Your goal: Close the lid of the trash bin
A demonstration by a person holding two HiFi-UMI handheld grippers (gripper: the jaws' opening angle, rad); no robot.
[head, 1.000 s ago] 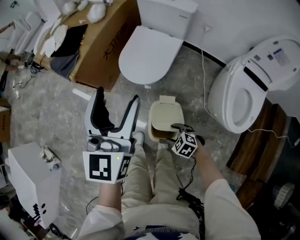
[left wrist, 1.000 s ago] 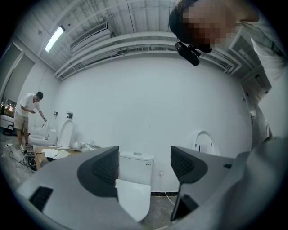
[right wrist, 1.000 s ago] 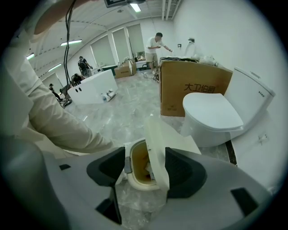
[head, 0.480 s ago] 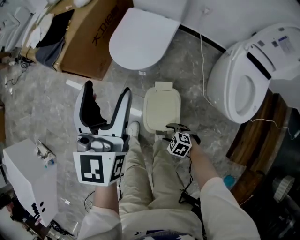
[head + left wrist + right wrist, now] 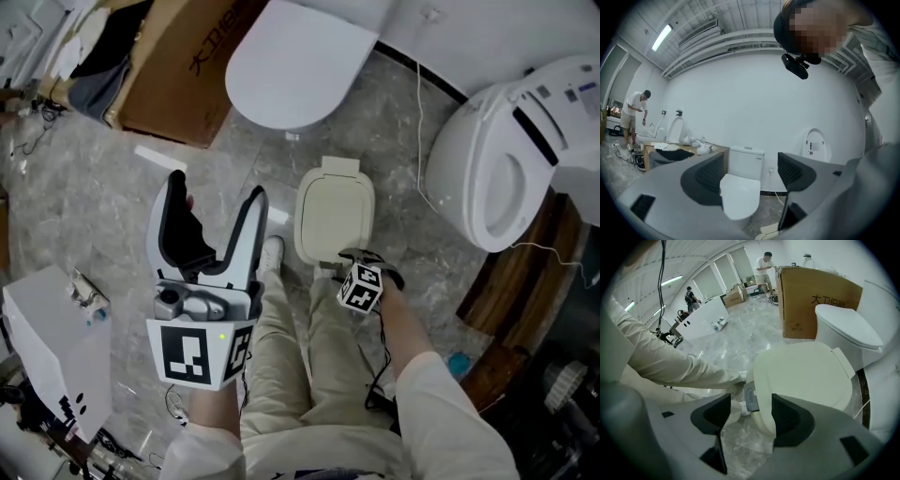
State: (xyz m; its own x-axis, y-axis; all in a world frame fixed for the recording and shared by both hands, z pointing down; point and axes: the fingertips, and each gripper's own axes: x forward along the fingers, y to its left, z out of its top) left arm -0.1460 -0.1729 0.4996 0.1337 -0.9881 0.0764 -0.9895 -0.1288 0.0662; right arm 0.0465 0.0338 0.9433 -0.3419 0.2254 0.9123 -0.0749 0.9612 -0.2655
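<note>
The right gripper (image 5: 750, 402), jaws wide and gripping nothing, straddles the push latch (image 5: 750, 398) at the near edge of the trash bin (image 5: 335, 220), whose lid (image 5: 806, 371) lies flat, apparently fully seated, with marble floor (image 5: 740, 329) open ahead-left, while the left gripper (image 5: 215, 201) is also wide and empty.

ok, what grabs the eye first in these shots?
The cream trash bin sits on the floor by the person's shoe, lid down flat, with the right gripper angled down at its front edge, jaws apart, the push button showing between them. The left gripper fills the left side, open and empty. Two white toilets frame it: a closed toilet at top, an open toilet at right.
</note>
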